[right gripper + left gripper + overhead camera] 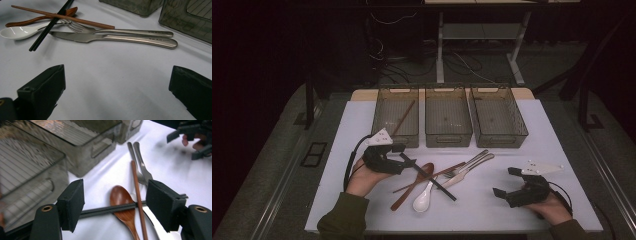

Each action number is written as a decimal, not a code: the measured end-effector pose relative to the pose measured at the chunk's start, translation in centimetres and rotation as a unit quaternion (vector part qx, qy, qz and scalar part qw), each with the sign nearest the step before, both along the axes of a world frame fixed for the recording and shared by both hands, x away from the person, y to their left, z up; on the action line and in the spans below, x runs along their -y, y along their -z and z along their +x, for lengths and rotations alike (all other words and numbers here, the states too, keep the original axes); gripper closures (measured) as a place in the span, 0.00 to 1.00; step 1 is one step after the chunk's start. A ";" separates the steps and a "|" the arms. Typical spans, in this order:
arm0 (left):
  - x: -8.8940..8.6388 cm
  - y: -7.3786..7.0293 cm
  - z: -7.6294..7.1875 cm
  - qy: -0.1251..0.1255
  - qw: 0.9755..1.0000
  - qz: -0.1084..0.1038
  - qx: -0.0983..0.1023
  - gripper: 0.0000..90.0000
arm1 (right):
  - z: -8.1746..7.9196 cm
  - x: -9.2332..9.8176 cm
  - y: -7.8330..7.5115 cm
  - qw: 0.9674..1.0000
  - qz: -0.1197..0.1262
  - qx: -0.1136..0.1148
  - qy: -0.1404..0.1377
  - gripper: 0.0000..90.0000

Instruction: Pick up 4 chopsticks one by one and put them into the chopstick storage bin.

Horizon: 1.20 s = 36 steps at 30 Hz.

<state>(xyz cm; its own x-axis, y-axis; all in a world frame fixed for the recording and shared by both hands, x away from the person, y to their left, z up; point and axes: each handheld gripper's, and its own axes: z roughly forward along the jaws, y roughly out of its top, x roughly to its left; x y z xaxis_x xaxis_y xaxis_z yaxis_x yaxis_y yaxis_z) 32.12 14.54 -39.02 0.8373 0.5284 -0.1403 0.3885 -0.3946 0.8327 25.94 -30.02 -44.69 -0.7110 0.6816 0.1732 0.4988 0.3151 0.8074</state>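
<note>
On the white desk (pixel 362 130), just before the three bins, left claw (pixel 113 205) spread astride black chopsticks (pixel 105 210) crossing the wooden spoon (pixel 123 203), not yet pinching; right claw (pixel 116 87) spread, idle apart.

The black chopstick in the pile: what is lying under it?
The black chopstick crosses over the wooden spoon and white spoon. Whether anything else hides beneath cannot be told.
</note>
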 end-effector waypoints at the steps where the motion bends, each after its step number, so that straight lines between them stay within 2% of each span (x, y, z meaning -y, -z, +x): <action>1: 0.1 0.1 -0.2 0.002 1.000 0.001 -0.001 0.34 | 0.0 0.0 0.0 1.000 0.000 0.000 0.000 0.01; 7: 0.4 0.8 -1.4 0.006 1.000 0.005 -0.005 0.38 | -0.1 0.0 0.0 1.000 0.001 0.002 0.001 0.01; 15: 1.2 2.2 -2.9 0.009 1.000 0.022 -0.008 0.54 | -0.1 0.0 0.0 1.000 0.000 0.003 0.001 0.01; 17: 1.4 2.5 -2.9 0.013 0.999 0.028 -0.011 0.59 | 0.0 0.0 0.0 1.000 0.000 0.003 0.001 0.01; 20: 1.7 2.8 -2.8 0.018 0.999 0.024 -0.021 0.64 | 0.0 -0.1 0.0 1.000 -0.001 0.004 0.000 0.01; 25: 2.3 3.3 -2.8 0.034 0.998 0.031 -0.034 0.71 | -0.1 -0.1 0.0 1.000 -0.001 0.004 -0.002 0.01; 36: 3.4 4.3 -2.5 0.053 0.995 0.066 -0.049 0.81 | 0.0 -0.2 0.0 1.000 -0.003 0.005 -0.002 0.01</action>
<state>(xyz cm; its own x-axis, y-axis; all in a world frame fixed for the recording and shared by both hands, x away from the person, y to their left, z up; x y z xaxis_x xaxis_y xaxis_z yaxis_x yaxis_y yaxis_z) 29.65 11.17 -43.30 0.8749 0.4574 -0.1589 0.4156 -0.5410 0.7311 25.92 -29.85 -44.73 -0.7157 0.6792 0.1626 0.4897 0.3221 0.8102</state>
